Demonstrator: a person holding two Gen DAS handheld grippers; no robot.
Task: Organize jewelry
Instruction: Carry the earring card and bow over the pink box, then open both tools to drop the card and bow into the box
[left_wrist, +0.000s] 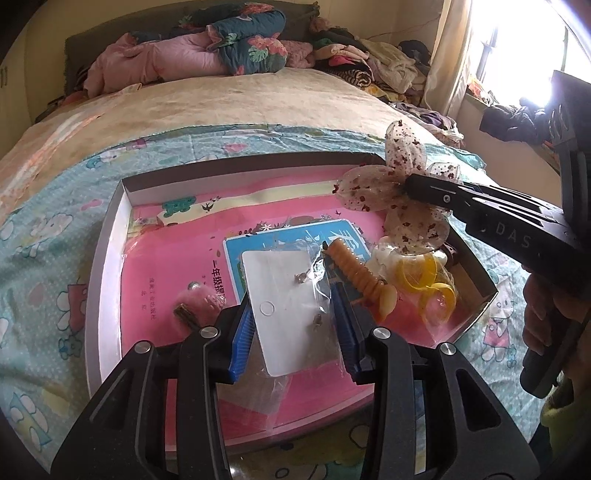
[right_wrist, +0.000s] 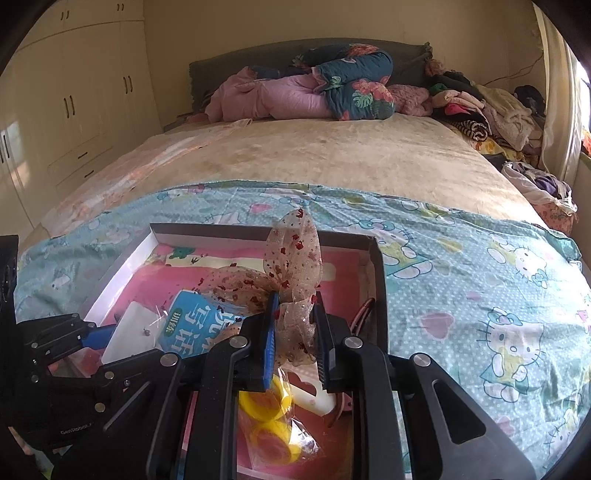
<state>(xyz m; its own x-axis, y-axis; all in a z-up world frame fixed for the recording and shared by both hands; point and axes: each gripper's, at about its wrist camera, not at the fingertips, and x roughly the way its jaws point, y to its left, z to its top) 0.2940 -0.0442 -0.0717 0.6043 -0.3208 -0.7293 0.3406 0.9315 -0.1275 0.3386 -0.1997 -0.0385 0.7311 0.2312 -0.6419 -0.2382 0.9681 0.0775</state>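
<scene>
A bed (left_wrist: 258, 107) filled both views, with a cartoon-print sheet (left_wrist: 48, 206) across its near end and a shallow box (left_wrist: 110, 221) resting on the sheet. The box floor was lined with a pink book (left_wrist: 177, 266) whose small print was too blurred to read. The left gripper (left_wrist: 291, 299) had its jaws closed part-way on a white earring card (left_wrist: 284, 306) in a clear plastic sleeve; the blue pads pressed the card's two long edges, and the card's near end was hidden between the fingers. Small dark studs on the card were too tiny to make out. Just left of those jaws lay a fuzzy pink hair tie (left_wrist: 195, 302), its lower edge cut off by the gripper. To the right lay an orange hair clip (left_wrist: 358, 280) and yellow rings (left_wrist: 432, 284) in a clear bag, partly overlapped by the bow. The right gripper (right_wrist: 295, 325) had its jaws nearly closed, pinching the knot of a sheer spotted bow (right_wrist: 295, 258); the loops fanned out above the jaws over the right side of the box, hiding the box contents behind them. From the right wrist view, the yellow rings (right_wrist: 266, 406) sat below the jaws, half covered by the gripper body. Part of a person's hand (left_wrist: 543, 314) on the right gripper's handle showed at the frame edge. Folded quilts (left_wrist: 221, 48) and heaped clothes (left_wrist: 369, 62) lay at the far end of the bed.
</scene>
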